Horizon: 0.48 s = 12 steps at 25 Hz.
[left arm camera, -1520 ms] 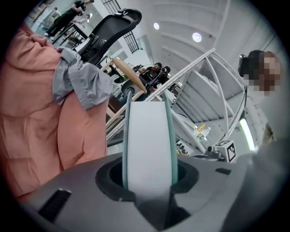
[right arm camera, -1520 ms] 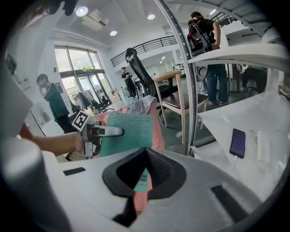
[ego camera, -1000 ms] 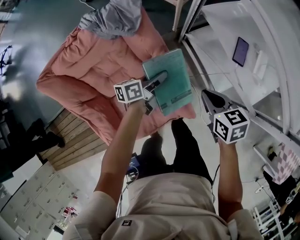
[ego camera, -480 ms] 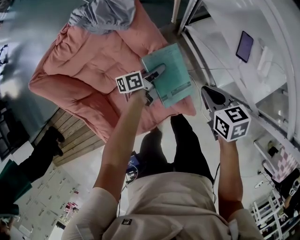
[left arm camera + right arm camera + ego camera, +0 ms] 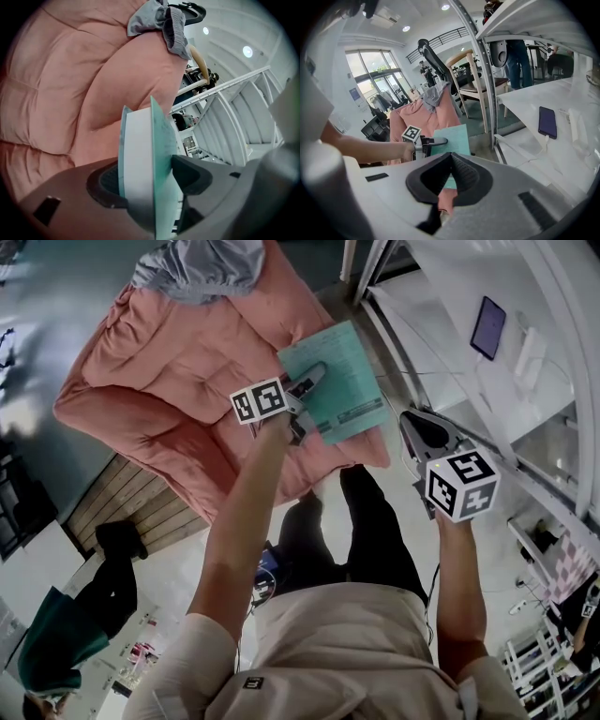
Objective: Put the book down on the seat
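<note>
The teal book (image 5: 349, 381) rests over the front right corner of the pink cushioned seat (image 5: 178, 362). My left gripper (image 5: 317, 381) reaches in from the near side, one finger lying across the cover. In the left gripper view the book (image 5: 138, 154) stands edge-on between the jaws, which have just been opening; the pads look slack beside it. My right gripper (image 5: 422, 432) hovers to the right of the seat over the floor, shut and empty, its pads (image 5: 464, 176) meeting at the tip. From there I see the book (image 5: 452, 140) and the left gripper (image 5: 429, 140).
A grey garment (image 5: 202, 263) is draped on the seat's back. Right of the seat stands a white shelf frame (image 5: 412, 343) with a phone (image 5: 487, 326) on it. A wooden chair (image 5: 473, 70) stands behind. A person (image 5: 66, 643) walks at lower left, near wooden flooring (image 5: 122, 507).
The left gripper and the book have sunk toward the seat, and the book lies flatter on its corner. The person at lower left has walked further into view. The right gripper dipped slightly.
</note>
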Available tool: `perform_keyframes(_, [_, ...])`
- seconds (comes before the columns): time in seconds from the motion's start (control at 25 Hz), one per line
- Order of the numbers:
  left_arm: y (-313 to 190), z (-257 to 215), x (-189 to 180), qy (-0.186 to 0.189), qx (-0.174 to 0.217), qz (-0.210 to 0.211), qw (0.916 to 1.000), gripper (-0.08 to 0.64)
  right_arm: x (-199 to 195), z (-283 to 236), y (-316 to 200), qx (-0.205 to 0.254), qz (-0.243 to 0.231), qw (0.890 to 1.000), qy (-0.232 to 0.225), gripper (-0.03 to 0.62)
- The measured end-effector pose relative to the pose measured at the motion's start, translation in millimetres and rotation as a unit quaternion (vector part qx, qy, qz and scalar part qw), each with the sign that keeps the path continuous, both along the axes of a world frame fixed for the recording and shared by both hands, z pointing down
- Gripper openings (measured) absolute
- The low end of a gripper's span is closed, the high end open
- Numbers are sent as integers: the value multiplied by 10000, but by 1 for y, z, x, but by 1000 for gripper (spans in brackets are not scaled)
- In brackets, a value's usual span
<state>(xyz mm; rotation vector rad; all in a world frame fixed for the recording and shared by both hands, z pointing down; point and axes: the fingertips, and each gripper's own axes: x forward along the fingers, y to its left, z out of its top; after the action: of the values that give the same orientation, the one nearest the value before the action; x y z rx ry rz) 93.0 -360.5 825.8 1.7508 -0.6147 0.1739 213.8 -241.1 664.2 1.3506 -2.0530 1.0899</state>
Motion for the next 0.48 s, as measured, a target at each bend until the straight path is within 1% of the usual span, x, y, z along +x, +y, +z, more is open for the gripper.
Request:
perform_keyframes(0.12, [1,6,-7,-103,-17,-104,9999,296,1,0,3,-23,-15,10000,-4,-6])
perform_keyframes(0.28, [1,11,-9,-73,-66,-188,9998,308,-2,-2,5,-44,-80,10000,-25,-6])
perform_keyframes(0.48, [-3,16,-2,-68,-90,-177,9998,314,-7,-4,2,-15,-104,9999,-25,-6])
